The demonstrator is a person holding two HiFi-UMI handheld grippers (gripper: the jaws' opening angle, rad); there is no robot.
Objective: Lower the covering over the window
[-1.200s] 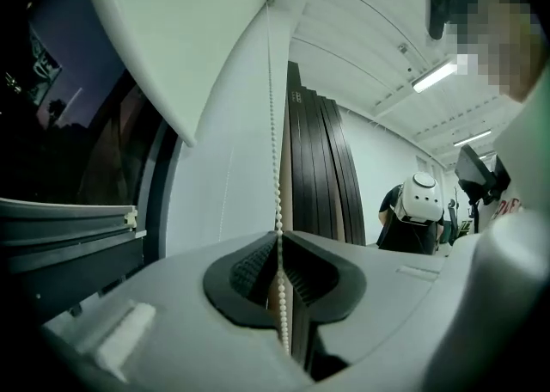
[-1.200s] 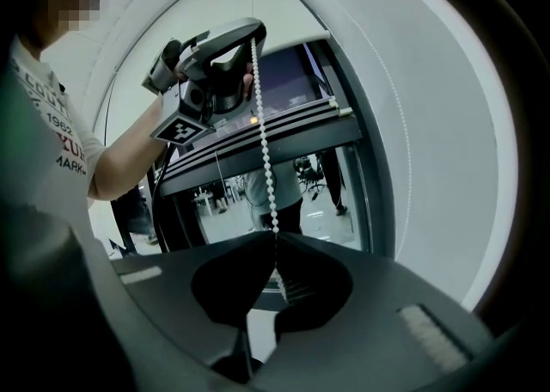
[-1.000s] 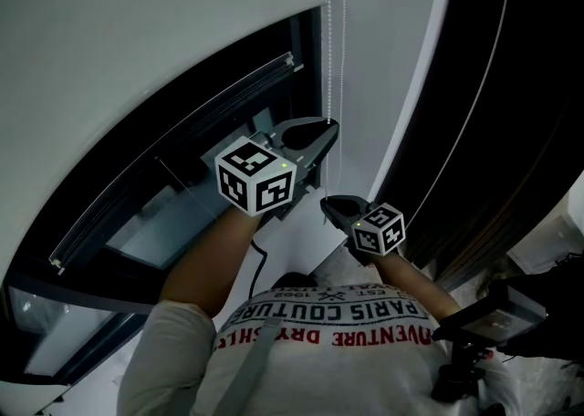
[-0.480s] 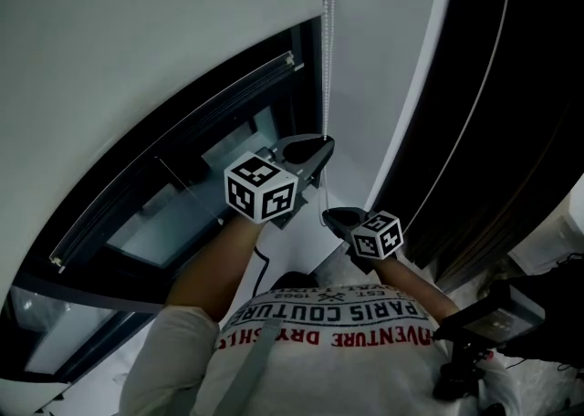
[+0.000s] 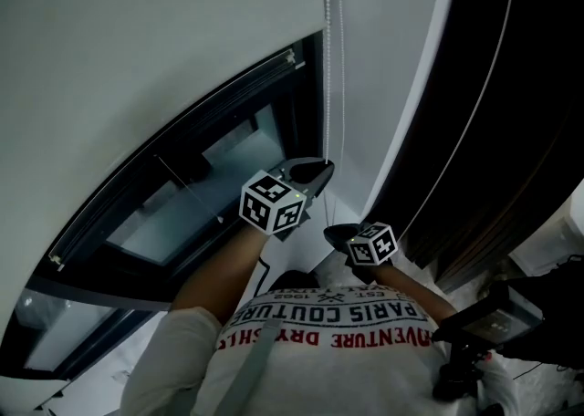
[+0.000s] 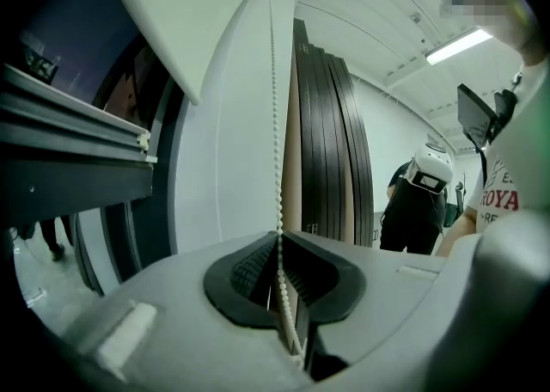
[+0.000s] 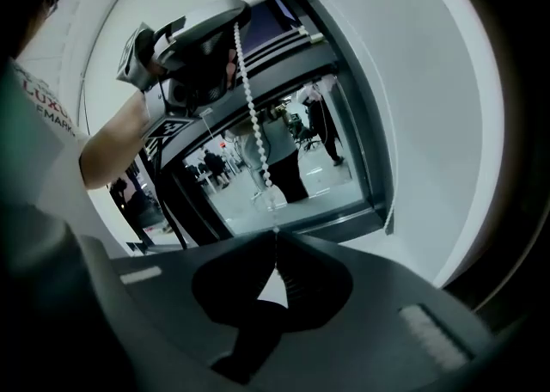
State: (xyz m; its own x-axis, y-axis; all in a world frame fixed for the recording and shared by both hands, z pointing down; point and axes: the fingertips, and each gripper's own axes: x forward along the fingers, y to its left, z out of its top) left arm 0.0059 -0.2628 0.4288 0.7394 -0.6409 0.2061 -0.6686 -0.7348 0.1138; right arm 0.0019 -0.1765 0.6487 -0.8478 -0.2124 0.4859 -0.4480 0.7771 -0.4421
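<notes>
Dark-framed window (image 5: 196, 200), lower glass bare; white blind (image 5: 137, 49) covers the upper part. Beaded chain (image 5: 327, 67) hangs at the window's right edge. Left gripper (image 5: 311, 170): jaws closed on chain. Right gripper (image 5: 338, 234): just below and nearer, jaws pinched on the same chain.

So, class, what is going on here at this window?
A person holds a tool in each hand, both shut on the white bead chain beside the window. The left tool grips it higher up, the right tool just below. The pale roller blind covers only the upper part; the glass beneath its bottom bar is uncovered, so the lowering is not finished.
</notes>
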